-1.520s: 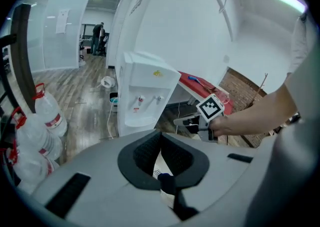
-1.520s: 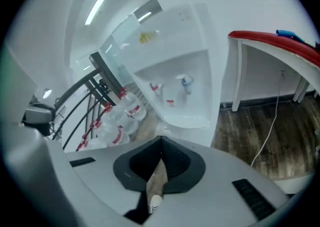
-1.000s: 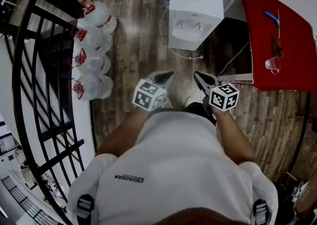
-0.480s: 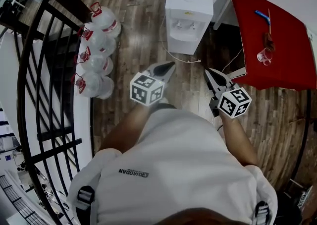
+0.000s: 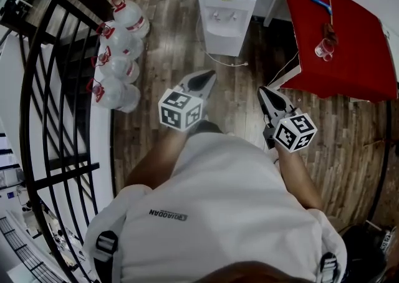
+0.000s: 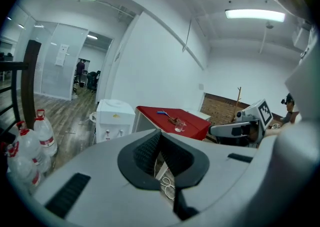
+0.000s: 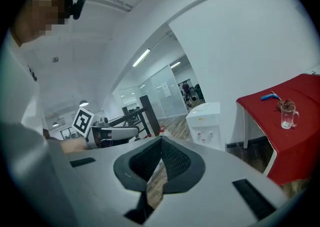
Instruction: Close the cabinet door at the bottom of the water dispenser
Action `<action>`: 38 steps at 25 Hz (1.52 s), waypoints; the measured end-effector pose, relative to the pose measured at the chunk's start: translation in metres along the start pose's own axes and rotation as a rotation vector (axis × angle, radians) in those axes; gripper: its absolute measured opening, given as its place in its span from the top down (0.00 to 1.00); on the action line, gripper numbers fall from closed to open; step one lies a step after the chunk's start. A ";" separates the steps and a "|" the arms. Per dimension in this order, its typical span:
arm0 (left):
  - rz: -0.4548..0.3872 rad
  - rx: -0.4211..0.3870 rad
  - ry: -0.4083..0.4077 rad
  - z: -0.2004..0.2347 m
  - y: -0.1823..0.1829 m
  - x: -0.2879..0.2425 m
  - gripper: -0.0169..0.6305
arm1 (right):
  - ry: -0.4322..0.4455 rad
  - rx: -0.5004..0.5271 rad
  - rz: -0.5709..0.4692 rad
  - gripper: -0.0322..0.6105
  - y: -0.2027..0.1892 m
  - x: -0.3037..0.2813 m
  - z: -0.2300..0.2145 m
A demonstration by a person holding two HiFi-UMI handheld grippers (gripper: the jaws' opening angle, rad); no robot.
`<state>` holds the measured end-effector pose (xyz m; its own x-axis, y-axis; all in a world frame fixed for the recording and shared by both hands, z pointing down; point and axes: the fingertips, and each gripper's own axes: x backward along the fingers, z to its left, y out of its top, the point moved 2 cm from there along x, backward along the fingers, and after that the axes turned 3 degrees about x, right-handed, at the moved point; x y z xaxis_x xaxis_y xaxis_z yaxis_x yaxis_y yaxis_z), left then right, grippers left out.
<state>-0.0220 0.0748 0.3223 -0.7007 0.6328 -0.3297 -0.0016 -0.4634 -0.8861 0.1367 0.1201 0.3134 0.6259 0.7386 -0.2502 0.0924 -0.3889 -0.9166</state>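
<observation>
The white water dispenser [image 5: 225, 7] stands on the wooden floor against the far wall, well ahead of both grippers. Its lower cabinet door cannot be made out in the head view. In the left gripper view the dispenser [image 6: 114, 121] shows only its top and taps, the bottom hidden behind the gripper body. The right gripper view shows the dispenser [image 7: 206, 123] the same way. My left gripper [image 5: 209, 75] points toward it, shut and holding nothing. My right gripper [image 5: 262, 91] is held beside it at the right, also shut and holding nothing.
A red-covered table [image 5: 336, 38] with a glass cup [image 5: 323, 49] stands right of the dispenser. Several large water bottles [image 5: 115, 45] line the left, next to a black railing [image 5: 56, 88]. A white cable [image 5: 227, 62] lies on the floor before the dispenser.
In the head view the dispenser has shrunk and shifted up and left, as if seen from farther back. The two grippers have spread a little apart, the right one shifting right.
</observation>
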 end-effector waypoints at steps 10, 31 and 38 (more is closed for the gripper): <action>0.046 -0.016 0.017 -0.022 -0.023 0.015 0.98 | 0.005 -0.008 0.020 0.91 -0.038 0.016 0.016; 0.046 -0.080 -0.003 -0.039 -0.008 0.011 0.98 | -0.008 0.011 -0.014 0.92 -0.029 0.021 0.013; 0.047 -0.074 0.004 -0.034 -0.012 0.011 0.98 | 0.000 0.016 -0.008 0.92 -0.033 0.017 0.014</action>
